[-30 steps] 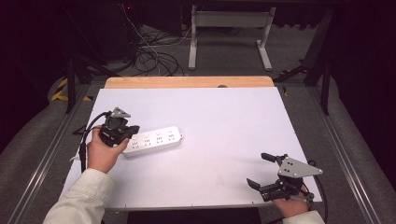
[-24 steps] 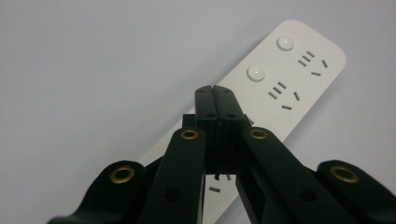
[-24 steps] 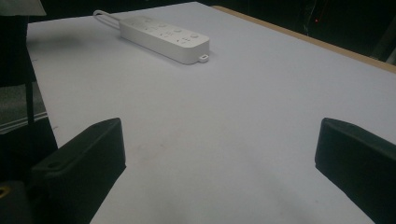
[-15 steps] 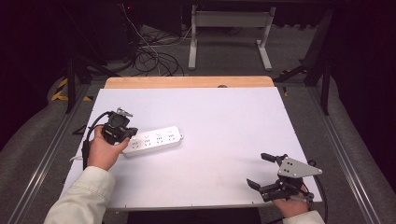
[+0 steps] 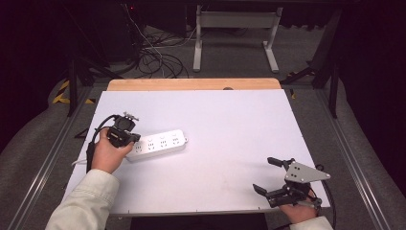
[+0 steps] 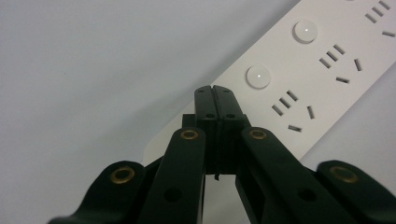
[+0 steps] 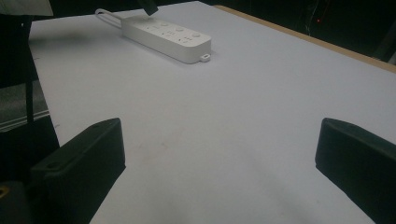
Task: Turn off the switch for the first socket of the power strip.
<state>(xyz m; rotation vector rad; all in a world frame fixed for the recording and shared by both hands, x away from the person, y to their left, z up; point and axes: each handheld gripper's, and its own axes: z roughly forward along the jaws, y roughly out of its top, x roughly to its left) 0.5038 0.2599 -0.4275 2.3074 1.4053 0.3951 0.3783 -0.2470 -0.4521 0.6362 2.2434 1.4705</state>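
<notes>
Nothing is shifting since 0.5 s ago; left hand-held gripper [image 5: 125, 136], jaws closed and empty, is resting over the power strip [image 5: 158, 144]; right hand-held gripper [image 5: 267, 176] is sitting wide open, empty, on the table [image 5: 230, 124].

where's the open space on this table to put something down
Most of the white table is bare: the whole stretch between the power strip and the right gripper, plus the far half up to the wooden edge. Crowded only at the left, where the left gripper meets the strip.

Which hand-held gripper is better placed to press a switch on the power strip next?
Left. The left hand-held gripper has its jaws shut with the tips over the power strip, right beside a round switch. The right hand-held gripper is open near the table's near right corner, well apart from the strip.
</notes>
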